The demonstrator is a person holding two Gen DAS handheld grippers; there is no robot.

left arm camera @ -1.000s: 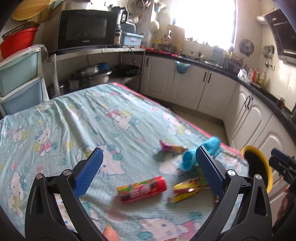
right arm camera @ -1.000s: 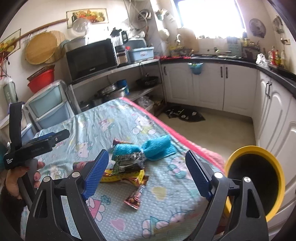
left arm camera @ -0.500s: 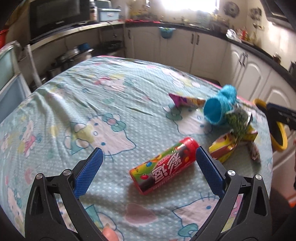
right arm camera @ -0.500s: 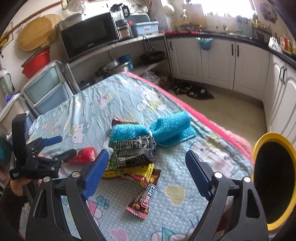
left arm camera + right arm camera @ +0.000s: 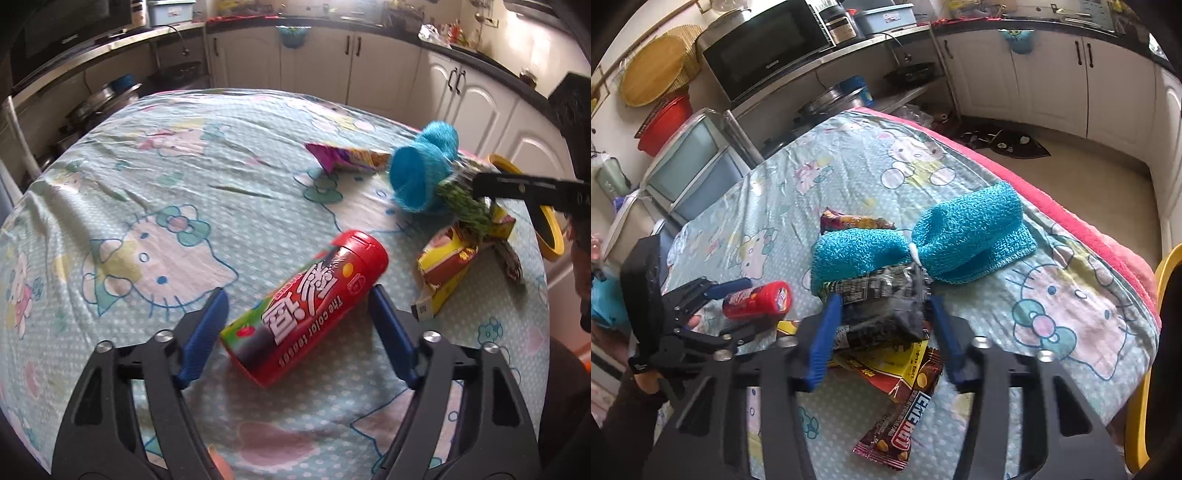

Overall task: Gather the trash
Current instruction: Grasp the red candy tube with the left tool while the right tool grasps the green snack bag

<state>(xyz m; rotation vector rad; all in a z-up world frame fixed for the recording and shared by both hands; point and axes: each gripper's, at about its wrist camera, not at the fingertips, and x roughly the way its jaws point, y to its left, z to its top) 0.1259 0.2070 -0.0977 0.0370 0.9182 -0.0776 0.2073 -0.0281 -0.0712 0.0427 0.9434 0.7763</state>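
A red candy tube (image 5: 306, 310) lies slantwise on the cartoon-cat tablecloth (image 5: 147, 192). My left gripper (image 5: 297, 293) straddles it, jaws closing, and its blue pads stand at the tube's sides without a clear squeeze. The right wrist view shows that tube (image 5: 757, 299) at the left, between the same fingers. My right gripper (image 5: 882, 299) is lowered over a dark crumpled snack packet (image 5: 882, 314) and its jaws are closing, the pads right at the packet's edges. That packet lies on top of a yellow-red wrapper (image 5: 886, 369).
A blue knitted cloth (image 5: 923, 243) lies just behind the packet, with a purple wrapper (image 5: 849, 223) beyond it. A brown bar wrapper (image 5: 897, 432) lies nearer me. A yellow-rimmed bin (image 5: 1145, 369) stands off the table's right edge. Shelves, drawers and cabinets ring the table.
Both grippers have come down toward the table. The left one now has the red tube between narrowed jaws. The right one has moved over the dark packet and its jaws have narrowed a lot.
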